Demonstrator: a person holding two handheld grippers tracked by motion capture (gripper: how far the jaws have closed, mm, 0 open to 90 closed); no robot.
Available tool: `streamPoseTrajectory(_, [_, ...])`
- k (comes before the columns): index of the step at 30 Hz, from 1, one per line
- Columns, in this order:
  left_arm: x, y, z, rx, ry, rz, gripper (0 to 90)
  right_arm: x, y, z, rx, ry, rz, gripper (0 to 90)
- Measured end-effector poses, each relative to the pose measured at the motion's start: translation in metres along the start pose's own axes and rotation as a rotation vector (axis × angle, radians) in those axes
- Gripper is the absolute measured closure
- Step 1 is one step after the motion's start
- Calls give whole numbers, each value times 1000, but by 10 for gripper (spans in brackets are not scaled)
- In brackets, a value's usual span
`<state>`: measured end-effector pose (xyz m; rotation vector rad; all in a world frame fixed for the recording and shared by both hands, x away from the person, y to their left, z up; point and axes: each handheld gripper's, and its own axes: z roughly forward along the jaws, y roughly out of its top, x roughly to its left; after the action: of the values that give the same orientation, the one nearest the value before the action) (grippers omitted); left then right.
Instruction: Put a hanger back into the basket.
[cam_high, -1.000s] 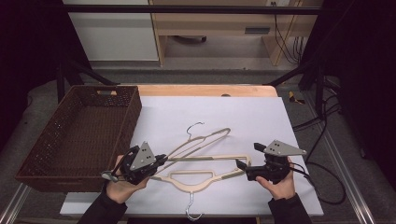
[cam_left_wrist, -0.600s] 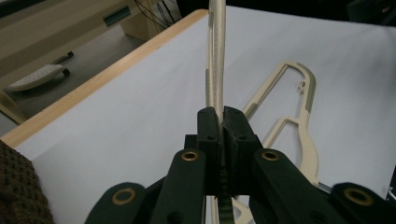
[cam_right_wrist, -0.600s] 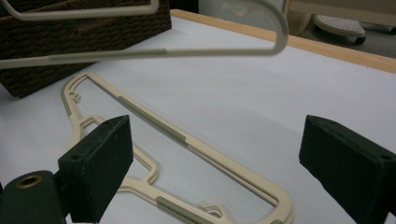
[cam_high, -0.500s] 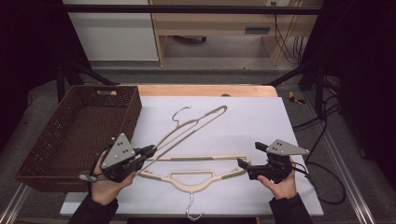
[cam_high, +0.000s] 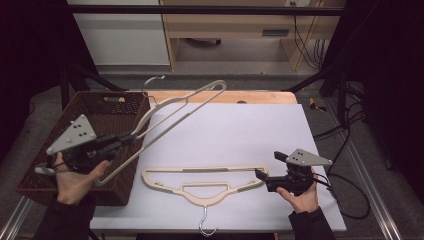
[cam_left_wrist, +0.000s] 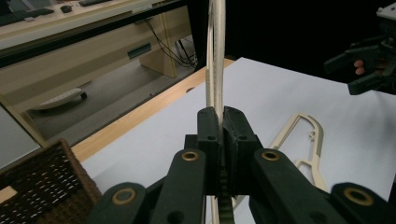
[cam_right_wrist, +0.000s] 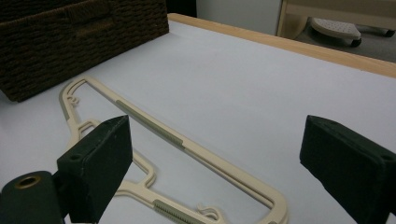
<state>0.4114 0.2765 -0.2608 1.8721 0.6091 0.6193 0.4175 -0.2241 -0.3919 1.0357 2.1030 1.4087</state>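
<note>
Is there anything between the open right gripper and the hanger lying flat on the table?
Nothing visible. The right gripper sits open at the end of the flat hanger, with bare white table around it. The other hanger is held up by the left gripper, near the basket, away from that path.

No words, labels, brands or numbers can be read anywhere in these pictures. The surfaces in sight carry no print that can be made out.
</note>
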Motion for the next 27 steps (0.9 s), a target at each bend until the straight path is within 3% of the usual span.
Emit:
streamPoseTrajectory(7, [44,-7,-22,-15,37,-32,859,0,0,-1,-1,-2,6,93])
streamPoseTrajectory(12, [71,-17,-35,7,90,-48,859,0,0,0,5,-2,4,92])
streamPoseTrajectory(17, [97,-35,-42,41,103,-57,858,0,0,0,5,-2,1,85])
streamPoseTrajectory(27, [139,-80,-56,79,148,-160,859,-2,2,-1,-7,-15,1,54])
